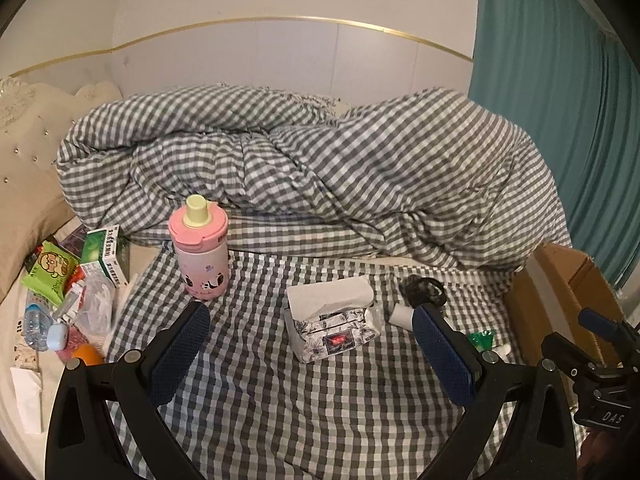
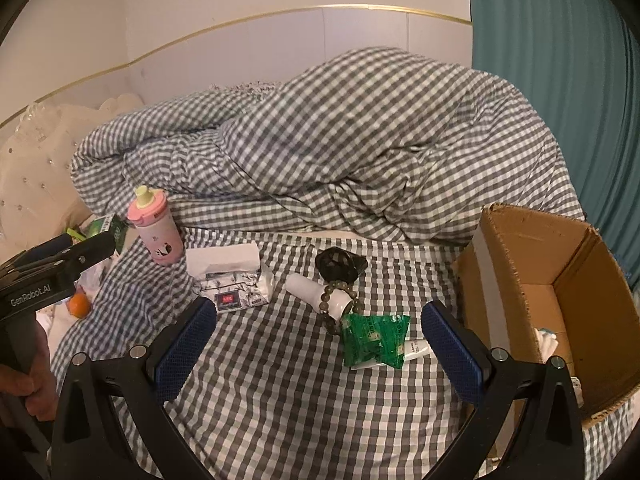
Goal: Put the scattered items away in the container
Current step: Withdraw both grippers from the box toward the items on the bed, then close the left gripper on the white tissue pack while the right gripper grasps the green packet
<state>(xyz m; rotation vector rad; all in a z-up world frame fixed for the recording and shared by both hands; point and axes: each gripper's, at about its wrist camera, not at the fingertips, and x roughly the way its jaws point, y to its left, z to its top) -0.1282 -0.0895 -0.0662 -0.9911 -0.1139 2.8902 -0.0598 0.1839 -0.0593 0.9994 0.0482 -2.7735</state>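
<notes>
Task looks barely started, judging from the layout: the cardboard box (image 2: 560, 300) sits open at the right edge of the bed, and only a bit of something white shows low inside it, can't tell what. Nearly everything else is out on the checked sheet (image 2: 280, 380). Left gripper (image 1: 312, 344) is spread wide and empty, hovering with the tissue pack (image 1: 334, 322) between its fingers' line of sight but not touching it. Right gripper (image 2: 318, 344) is likewise released, nothing in it, fingers either side of the green packet (image 2: 374, 338). That packet lies partly over a white tube (image 2: 416, 349) and touches a bead bracelet (image 2: 334, 298), which loops round the white bottle (image 2: 316, 290) lying on its side. Just behind the bottle is a dark object (image 2: 340, 262), too unclear to name. The pink bottle (image 1: 199, 248) stands upright near the rumpled duvet (image 1: 320, 168). Further left, well apart from the box, a pile waits: green boxes (image 1: 106, 252), a lime snack pack (image 1: 50, 272), a small water bottle (image 1: 36, 326), a clear plastic bag (image 1: 94, 304), an orange (image 2: 78, 305). So my read: about a dozen items left, the green packet closest to the box and the right gripper, the left pile the long haul
</notes>
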